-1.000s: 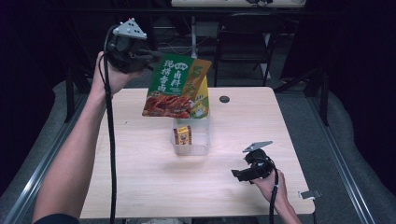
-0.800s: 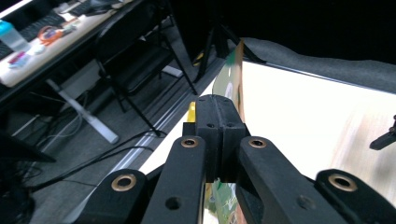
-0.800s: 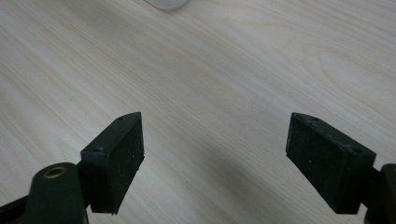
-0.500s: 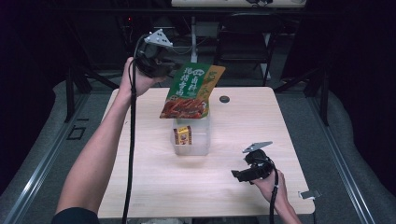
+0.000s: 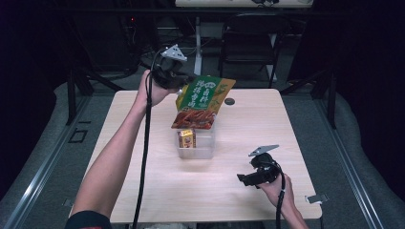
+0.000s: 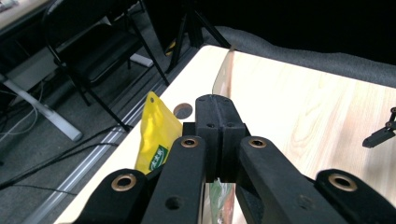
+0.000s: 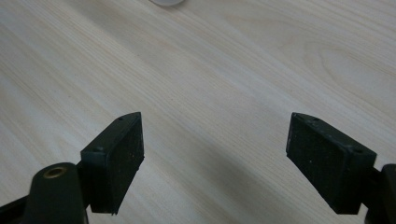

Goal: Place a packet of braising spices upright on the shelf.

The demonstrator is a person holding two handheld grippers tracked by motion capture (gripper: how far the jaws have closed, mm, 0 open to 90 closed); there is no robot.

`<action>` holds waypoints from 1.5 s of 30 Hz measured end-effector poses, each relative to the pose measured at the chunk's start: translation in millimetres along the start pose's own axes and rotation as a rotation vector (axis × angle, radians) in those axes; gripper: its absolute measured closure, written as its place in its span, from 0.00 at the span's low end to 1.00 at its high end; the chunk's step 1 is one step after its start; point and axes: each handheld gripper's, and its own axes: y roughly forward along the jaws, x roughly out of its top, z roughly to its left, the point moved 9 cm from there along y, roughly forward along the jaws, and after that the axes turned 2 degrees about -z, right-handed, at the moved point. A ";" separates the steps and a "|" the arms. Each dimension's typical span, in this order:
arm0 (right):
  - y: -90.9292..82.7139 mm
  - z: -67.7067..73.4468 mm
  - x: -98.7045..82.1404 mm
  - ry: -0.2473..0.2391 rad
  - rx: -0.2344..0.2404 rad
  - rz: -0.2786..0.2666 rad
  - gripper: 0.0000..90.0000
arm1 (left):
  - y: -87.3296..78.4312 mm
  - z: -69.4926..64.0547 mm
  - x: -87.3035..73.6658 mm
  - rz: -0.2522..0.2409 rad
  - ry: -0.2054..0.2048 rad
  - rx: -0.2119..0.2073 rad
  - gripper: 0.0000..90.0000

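Note:
My left gripper [image 5: 184, 82] is shut on the top edge of a green and yellow snack bag [image 5: 201, 101], which hangs tilted above a clear plastic box [image 5: 202, 145] in the middle of the table. A small yellow and red carton [image 5: 186, 139] stands inside that box. In the left gripper view the jaws [image 6: 215, 140] press together on the bag's edge, with the bag's yellow corner [image 6: 156, 135] showing beside them. My right gripper [image 5: 244, 178] rests low over the table's front right, and its jaws [image 7: 212, 158] stand wide open over bare wood.
A dark round spot [image 5: 229, 101] marks the wooden table [image 5: 143, 181] near its far edge. A black chair [image 5: 250, 45] and stand legs are behind the table. A small clip [image 5: 316, 198] sits at the front right corner.
The left hand has carried the bag right and down, from the far left corner to just above the clear box. The right gripper has stayed where it was.

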 end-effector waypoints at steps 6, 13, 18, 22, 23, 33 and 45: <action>-0.7 -0.9 -0.7 0.001 -0.002 0.002 0.21 | 6.9 1.7 -10.3 0.017 -0.009 -0.003 1.00; -0.1 -1.3 -0.7 0.000 -0.005 0.000 0.21 | 10.4 8.3 -25.4 0.031 -0.005 0.004 1.00; -0.9 -2.6 -1.7 -0.012 -0.014 0.021 0.21 | 11.1 10.6 -23.9 0.027 0.024 0.008 1.00; 1.4 0.7 -0.8 0.002 0.003 0.004 0.21 | 16.8 11.1 -23.1 0.044 0.078 0.002 1.00; 1.2 0.7 -0.7 0.004 0.001 0.001 0.21 | 18.4 12.5 -23.6 0.044 0.068 0.013 1.00; 0.6 -1.1 -0.6 0.010 0.004 -0.003 0.21 | 18.1 26.7 -45.0 0.146 -0.091 0.058 0.98; 3.0 -1.7 -1.7 0.007 0.008 0.008 0.21 | 26.5 41.6 -64.4 0.120 -0.229 0.081 0.76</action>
